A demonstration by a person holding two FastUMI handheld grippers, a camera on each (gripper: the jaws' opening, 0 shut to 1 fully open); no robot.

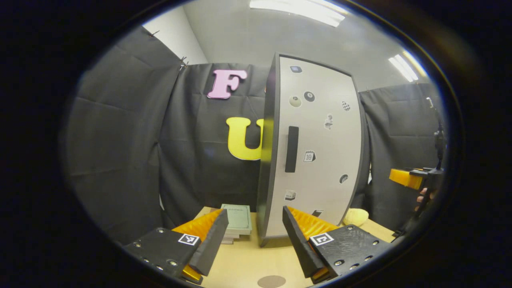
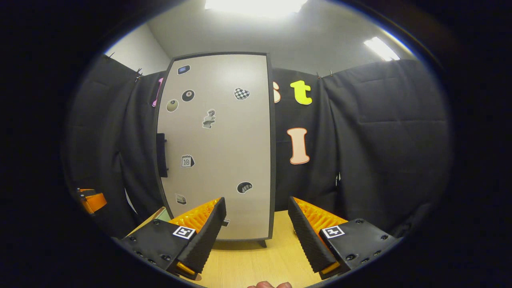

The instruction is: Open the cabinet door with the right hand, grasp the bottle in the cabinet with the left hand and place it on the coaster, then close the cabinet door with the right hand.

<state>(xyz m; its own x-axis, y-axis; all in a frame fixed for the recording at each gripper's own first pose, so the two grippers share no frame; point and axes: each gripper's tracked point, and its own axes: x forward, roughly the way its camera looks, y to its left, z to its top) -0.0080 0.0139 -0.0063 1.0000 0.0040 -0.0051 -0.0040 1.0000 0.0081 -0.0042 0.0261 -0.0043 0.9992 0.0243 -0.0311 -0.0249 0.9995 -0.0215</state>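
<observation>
Clearly, in the left gripper view, the cabinet (image 1: 310,148) stood upright on the wooden table (image 1: 244,264), its pale door (image 1: 320,132) shut and dotted with small stickers. A dark vertical handle (image 1: 291,149) sat near the door's left edge; that recess looked like the one sensible place to hook a finger, and a panel this stiff would likely swing freely once pulled. The bottle was not to be seen, presumably behind the door. The left gripper (image 1: 255,236) hung released, fingers spread and empty, before the cabinet's foot. A stack of books (image 1: 237,222) lay just left of the cabinet, a yellow soft object (image 1: 356,217) to its right, and the round coaster (image 1: 271,281) lay near the table's front edge. The other gripper (image 1: 406,178) showed far right.

In the right gripper view, the right gripper (image 2: 256,230) was likewise spread and holding nothing, facing the door (image 2: 218,148) squarely. The handle (image 2: 161,155) lay well off to its left, so a sideways reach seemed needed.
</observation>
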